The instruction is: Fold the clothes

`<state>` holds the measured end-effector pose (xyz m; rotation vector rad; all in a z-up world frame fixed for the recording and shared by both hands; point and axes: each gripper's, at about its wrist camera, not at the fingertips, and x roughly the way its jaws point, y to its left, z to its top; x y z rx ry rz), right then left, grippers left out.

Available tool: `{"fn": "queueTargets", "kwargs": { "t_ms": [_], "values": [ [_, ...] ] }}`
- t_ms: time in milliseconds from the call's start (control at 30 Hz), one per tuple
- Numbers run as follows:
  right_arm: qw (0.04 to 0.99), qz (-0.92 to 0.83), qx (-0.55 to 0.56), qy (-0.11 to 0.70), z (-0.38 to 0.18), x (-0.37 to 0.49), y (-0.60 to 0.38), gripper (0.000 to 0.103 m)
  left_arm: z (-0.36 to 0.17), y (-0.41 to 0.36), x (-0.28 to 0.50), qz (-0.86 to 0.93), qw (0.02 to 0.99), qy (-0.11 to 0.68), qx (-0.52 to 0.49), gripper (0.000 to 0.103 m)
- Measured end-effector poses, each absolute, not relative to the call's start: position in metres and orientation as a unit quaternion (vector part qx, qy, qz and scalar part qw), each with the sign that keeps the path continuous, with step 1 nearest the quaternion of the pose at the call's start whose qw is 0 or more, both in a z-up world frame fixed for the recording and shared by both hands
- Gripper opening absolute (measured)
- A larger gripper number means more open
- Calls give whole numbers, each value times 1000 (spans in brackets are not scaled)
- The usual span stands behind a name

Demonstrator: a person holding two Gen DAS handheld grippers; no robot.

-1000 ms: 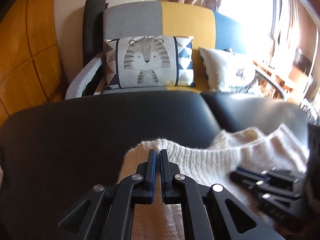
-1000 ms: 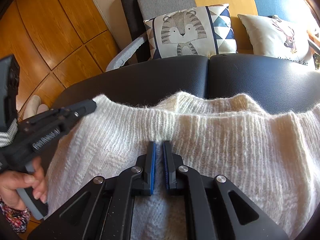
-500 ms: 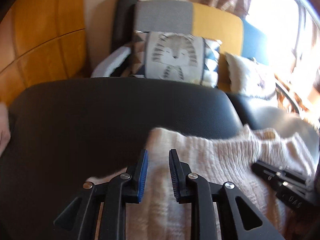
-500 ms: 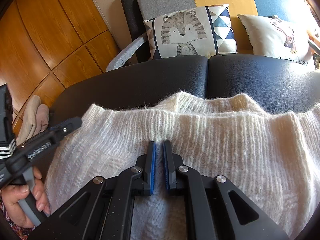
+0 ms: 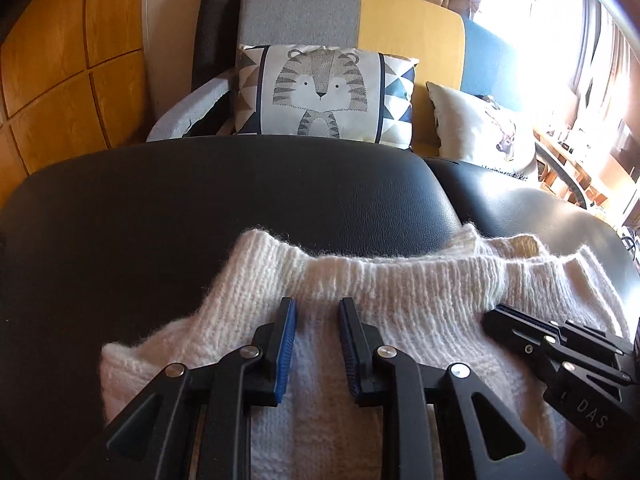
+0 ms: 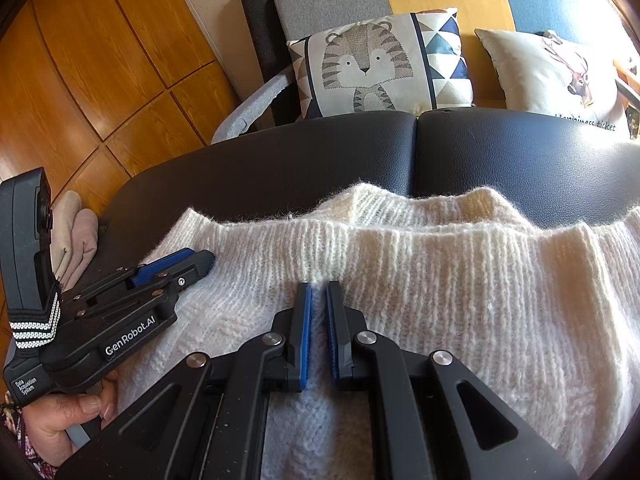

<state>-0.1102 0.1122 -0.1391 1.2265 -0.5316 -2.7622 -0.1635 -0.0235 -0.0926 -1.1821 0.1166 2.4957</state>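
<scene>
On the black padded bench (image 5: 240, 208), a cream knit sweater (image 5: 400, 292) is seen spread under two handheld grippers. The left gripper (image 5: 316, 312) is held with its jaws apart over the knit, nothing pinched between them. The right gripper (image 6: 319, 292) is shown with jaws together, nipped on the ribbed hem, it seems. In the right wrist view, the left gripper is seen at nine o'clock, gripped by a hand (image 6: 64, 420).

A one-sided hold is judged the risk: should the right side be lifted alone, the loose knit could be dragged askew or snagged on the blue pads.

Bare bench is left open at twelve and nine o'clock; beyond its far edge, a tiger cushion (image 5: 324, 92) is propped on a sofa (image 5: 408, 24).
</scene>
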Motion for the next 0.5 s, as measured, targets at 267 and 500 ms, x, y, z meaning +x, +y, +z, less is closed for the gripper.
{"fn": "queueTargets", "kwargs": {
  "t_ms": [267, 500],
  "values": [
    [35, -901, 399, -169, -140, -110, 111, 7, -96, -35, -154, 894, 169, 36, -414, 23],
    [56, -895, 399, -191, -136, -107, 116, 21, -98, -36, -156, 892, 176, 31, -414, 23]
  ]
}}
